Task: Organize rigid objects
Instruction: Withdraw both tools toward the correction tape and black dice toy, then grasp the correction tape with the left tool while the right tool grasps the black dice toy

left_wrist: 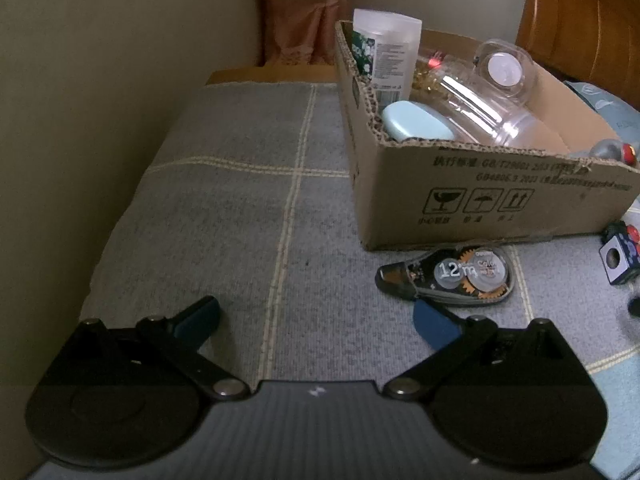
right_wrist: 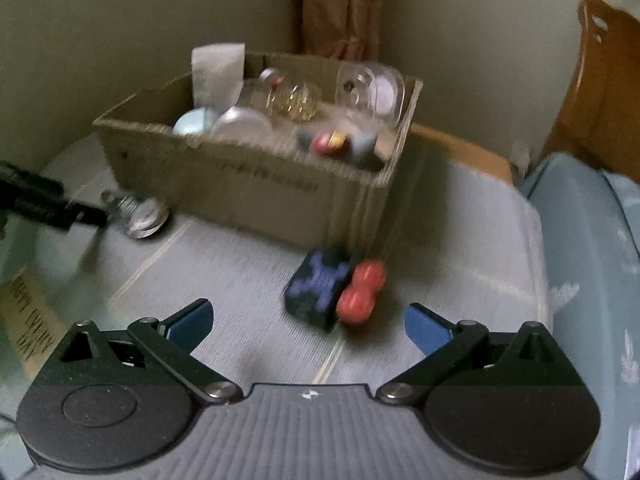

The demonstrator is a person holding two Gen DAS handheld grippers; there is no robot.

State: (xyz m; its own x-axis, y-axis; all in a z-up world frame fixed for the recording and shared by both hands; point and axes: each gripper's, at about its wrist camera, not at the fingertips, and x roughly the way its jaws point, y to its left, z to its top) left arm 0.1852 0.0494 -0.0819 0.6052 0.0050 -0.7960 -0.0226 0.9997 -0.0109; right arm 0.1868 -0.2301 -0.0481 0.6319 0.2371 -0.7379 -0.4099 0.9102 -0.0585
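A cardboard box stands on the grey checked cloth and also shows in the right wrist view. It holds a white bottle, a light blue case and clear plastic jars. A correction tape dispenser lies in front of the box, just beyond my left gripper's right finger. My left gripper is open and empty. A dark blue block with red knobs lies in front of my right gripper, which is open and empty. The tape dispenser shows blurred at left.
A wall runs along the left and back. A wooden headboard stands at the back right. A light blue pillow lies to the right. The other gripper's dark arm reaches in from the left. A curtain hangs in the corner.
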